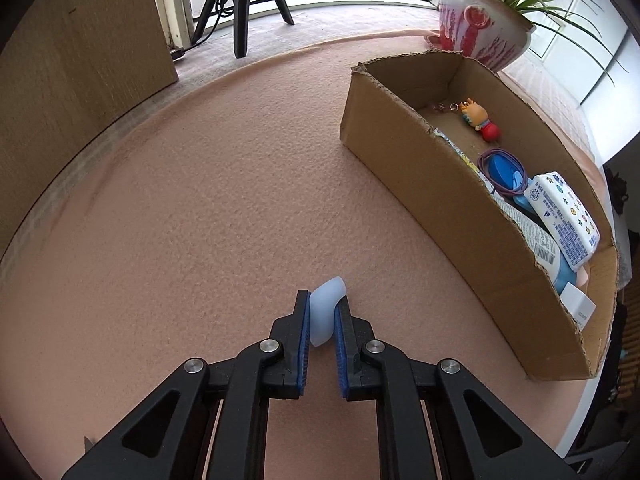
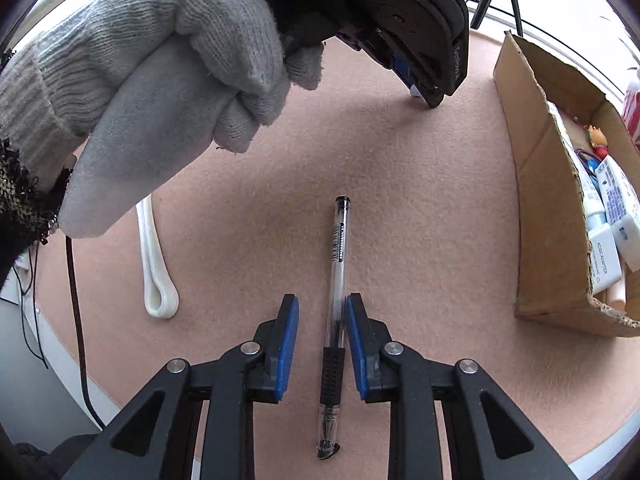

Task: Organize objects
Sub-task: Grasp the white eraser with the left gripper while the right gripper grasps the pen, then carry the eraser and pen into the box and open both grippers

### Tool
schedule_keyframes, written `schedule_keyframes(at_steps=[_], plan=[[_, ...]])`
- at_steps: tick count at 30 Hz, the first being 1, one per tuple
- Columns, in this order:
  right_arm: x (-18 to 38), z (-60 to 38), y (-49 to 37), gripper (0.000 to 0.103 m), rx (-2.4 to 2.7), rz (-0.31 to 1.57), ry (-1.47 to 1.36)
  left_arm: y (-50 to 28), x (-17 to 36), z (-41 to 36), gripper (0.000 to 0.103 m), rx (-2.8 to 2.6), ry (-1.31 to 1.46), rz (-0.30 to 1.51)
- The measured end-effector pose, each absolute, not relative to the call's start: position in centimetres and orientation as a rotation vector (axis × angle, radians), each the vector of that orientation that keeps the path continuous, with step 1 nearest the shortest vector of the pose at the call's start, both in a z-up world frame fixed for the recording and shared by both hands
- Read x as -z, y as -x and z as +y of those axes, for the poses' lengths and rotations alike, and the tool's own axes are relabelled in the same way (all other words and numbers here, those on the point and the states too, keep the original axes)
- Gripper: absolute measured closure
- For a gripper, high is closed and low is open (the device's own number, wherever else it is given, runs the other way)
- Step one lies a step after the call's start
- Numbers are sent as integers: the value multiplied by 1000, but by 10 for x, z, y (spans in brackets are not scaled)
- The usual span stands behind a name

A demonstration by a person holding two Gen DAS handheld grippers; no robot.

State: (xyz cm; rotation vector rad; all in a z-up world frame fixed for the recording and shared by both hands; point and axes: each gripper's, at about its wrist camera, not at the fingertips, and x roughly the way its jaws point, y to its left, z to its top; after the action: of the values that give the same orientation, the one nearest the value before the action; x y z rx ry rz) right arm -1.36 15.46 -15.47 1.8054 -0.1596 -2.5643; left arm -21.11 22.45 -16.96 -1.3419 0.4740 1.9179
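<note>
The left hand-held gripper is clenched on a pale blue soft piece, low over the table. The right hand-held gripper stands released around a clear pen that lies flat between its pads, which do not yet press it. Close squarely on the barrel, then lift both straight before carrying them to the cardboard box nearby.

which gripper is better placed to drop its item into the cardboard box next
Left. The left gripper is already shut on the pale blue piece, ready to carry to the cardboard box. The right gripper only straddles the pen, pads not yet pressing.
</note>
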Motion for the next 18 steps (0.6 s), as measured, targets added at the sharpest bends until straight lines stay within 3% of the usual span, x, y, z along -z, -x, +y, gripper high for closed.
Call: schedule_keyframes(at_steps=[5,18], plan=[[155,160,9,95,2559,-134,-1797,221,165,199,92,-1961,1371,380],[130,221,-2,95,2577,-381,-1733,210,139,152,92,-2049,1364,253]])
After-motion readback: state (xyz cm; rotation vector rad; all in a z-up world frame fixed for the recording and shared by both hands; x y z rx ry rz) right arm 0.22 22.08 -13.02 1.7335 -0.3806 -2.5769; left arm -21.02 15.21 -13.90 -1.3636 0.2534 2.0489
